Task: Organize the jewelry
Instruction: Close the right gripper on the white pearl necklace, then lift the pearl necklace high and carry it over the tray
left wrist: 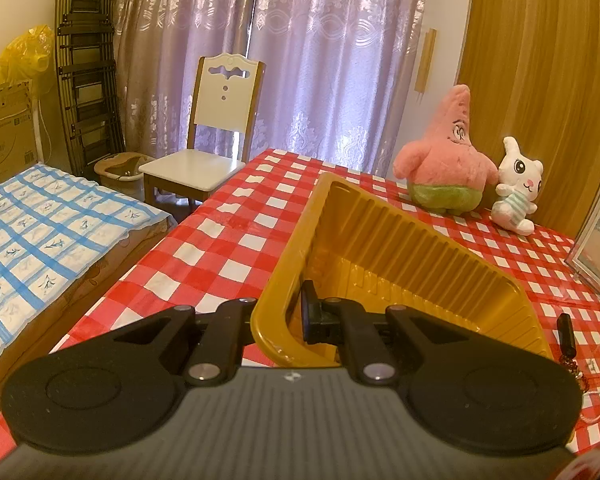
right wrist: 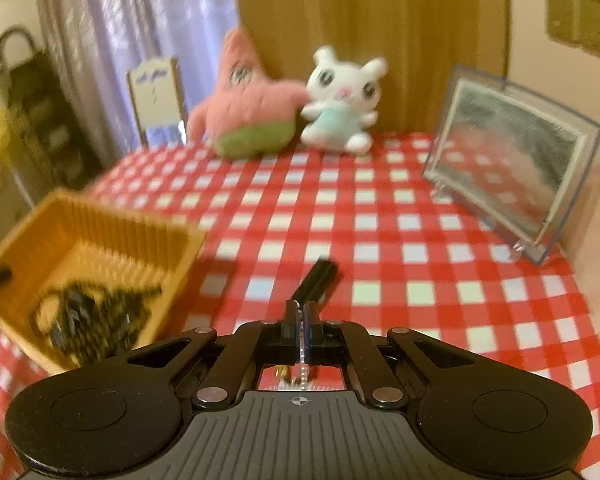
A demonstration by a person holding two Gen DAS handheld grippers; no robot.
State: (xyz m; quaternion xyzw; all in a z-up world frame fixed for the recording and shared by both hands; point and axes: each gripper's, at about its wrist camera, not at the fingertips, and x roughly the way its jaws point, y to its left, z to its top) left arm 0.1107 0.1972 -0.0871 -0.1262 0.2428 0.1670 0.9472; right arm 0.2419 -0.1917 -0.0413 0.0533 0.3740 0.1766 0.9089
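The right tool (right wrist: 301, 322) has its jaws pressed together on a thin beaded chain (right wrist: 302, 354), which runs down between the pads and hangs below them beside a small gold piece; a black cylindrical pendant (right wrist: 315, 278) sticks out ahead of the fingertips above the red-checked counter (right wrist: 420, 240). The left tool (left wrist: 296, 314) is likewise clamped, its jaws pinching the near wall of the yellow tray (left wrist: 380, 240), one finger inside the tray and one outside. That tray sits toward the counter's left edge, and in the right view it holds a dark tangle of jewelry (right wrist: 96, 316), too blurred to make out in detail. From the left view the black pendant (left wrist: 565, 334) appears just beyond the tray's right side. At the far edge of the counter stand a pink star plush (right wrist: 244, 100) and a white rabbit plush (right wrist: 342, 100), touching each other. A clear picture frame (right wrist: 512, 160) leans near the far right corner.
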